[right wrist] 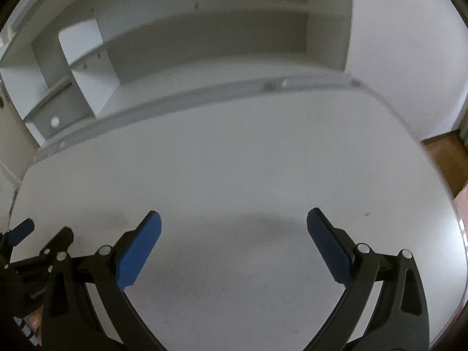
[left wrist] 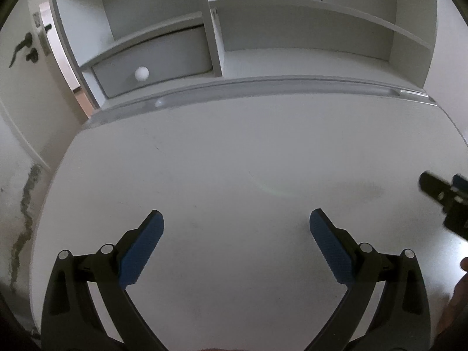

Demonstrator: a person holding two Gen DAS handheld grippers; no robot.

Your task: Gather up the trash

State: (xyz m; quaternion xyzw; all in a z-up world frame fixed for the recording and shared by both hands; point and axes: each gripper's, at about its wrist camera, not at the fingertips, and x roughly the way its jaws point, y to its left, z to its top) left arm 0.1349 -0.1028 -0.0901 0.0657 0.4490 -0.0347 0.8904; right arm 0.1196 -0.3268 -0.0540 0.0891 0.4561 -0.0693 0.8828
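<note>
No piece of trash shows in either view. My left gripper (left wrist: 236, 219) hangs open over the white desk top (left wrist: 234, 152), with nothing between its blue pads. My right gripper (right wrist: 233, 219) is open too, over the same desk top (right wrist: 234, 161), its pads bare. In the left wrist view the right gripper (left wrist: 441, 193) appears at the far right edge. In the right wrist view the left gripper (right wrist: 35, 234) appears at the lower left, held by a hand.
A white shelf unit (left wrist: 213, 29) stands along the back of the desk, with a grey drawer and its round white knob (left wrist: 142, 73). A door with a dark handle (left wrist: 22, 48) is at the left. Wooden floor (right wrist: 447, 158) lies past the desk's right edge.
</note>
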